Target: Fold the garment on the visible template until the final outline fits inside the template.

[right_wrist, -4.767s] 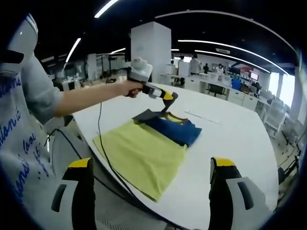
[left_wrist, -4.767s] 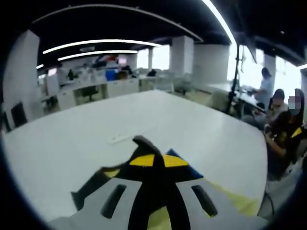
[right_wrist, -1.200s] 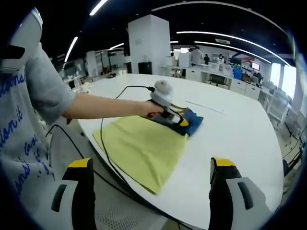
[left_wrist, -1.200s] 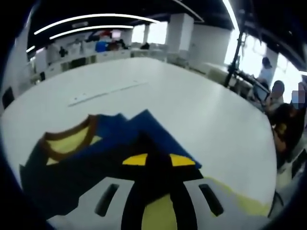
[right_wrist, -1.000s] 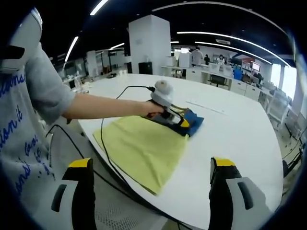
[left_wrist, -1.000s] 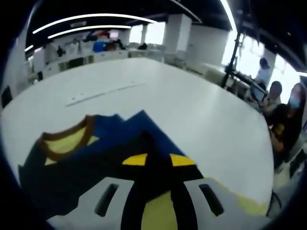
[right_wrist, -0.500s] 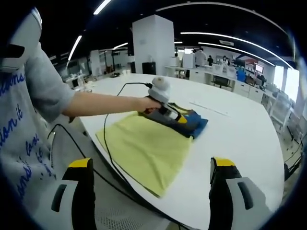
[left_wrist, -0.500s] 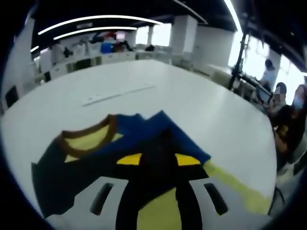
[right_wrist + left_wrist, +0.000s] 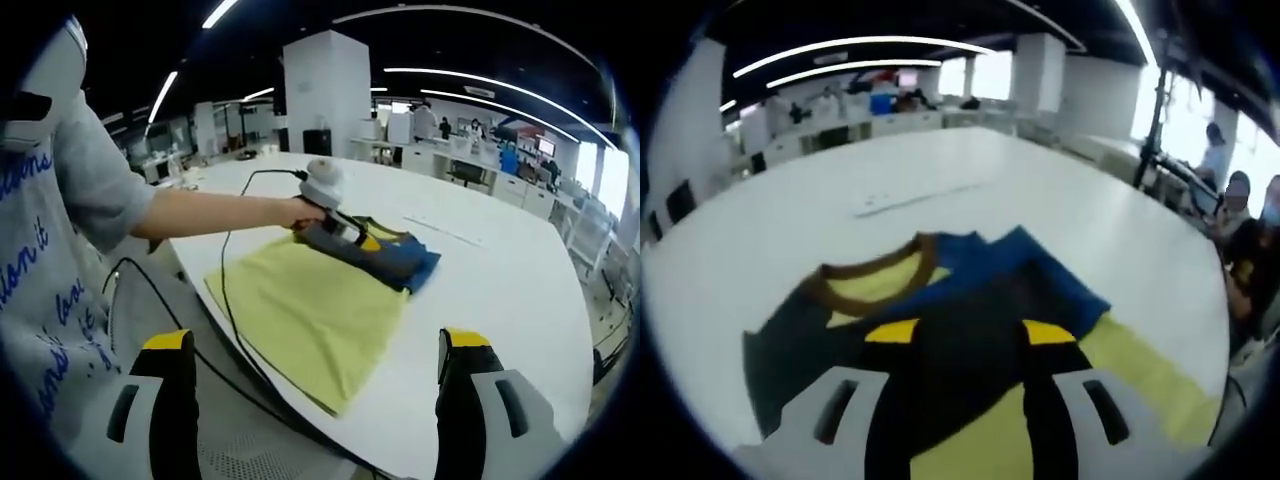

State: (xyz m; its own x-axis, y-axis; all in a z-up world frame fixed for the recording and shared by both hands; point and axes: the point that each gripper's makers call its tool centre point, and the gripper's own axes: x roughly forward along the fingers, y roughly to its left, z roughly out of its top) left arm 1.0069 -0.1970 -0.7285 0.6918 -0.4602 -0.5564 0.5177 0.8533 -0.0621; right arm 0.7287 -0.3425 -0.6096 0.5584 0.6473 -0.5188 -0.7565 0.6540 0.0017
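A folded garment (image 9: 1040,275), blue and dark grey with a brown collar (image 9: 875,275) and a yellow lining, lies on the far end of a yellow template sheet (image 9: 310,310). Part of that template (image 9: 1145,375) shows beside it in the left gripper view. My left gripper (image 9: 968,335) hovers low over the dark fabric, its yellow-tipped jaws spread apart with nothing pinched between them. In the right gripper view a hand holds this left gripper (image 9: 345,232) at the garment (image 9: 405,262). My right gripper (image 9: 320,400) stands open near the table's front edge, well back from the sheet.
The white table (image 9: 970,180) stretches far beyond the garment, with a thin pale strip (image 9: 910,198) lying on it. A black cable (image 9: 228,300) trails from the left gripper over the table edge. A person's sleeve (image 9: 80,190) is at left. People sit at the right (image 9: 1245,230).
The left gripper carried the dark flap down onto the garment, then its jaws spread apart and let go. Its view has pulled back a little. The right gripper stayed open and still.
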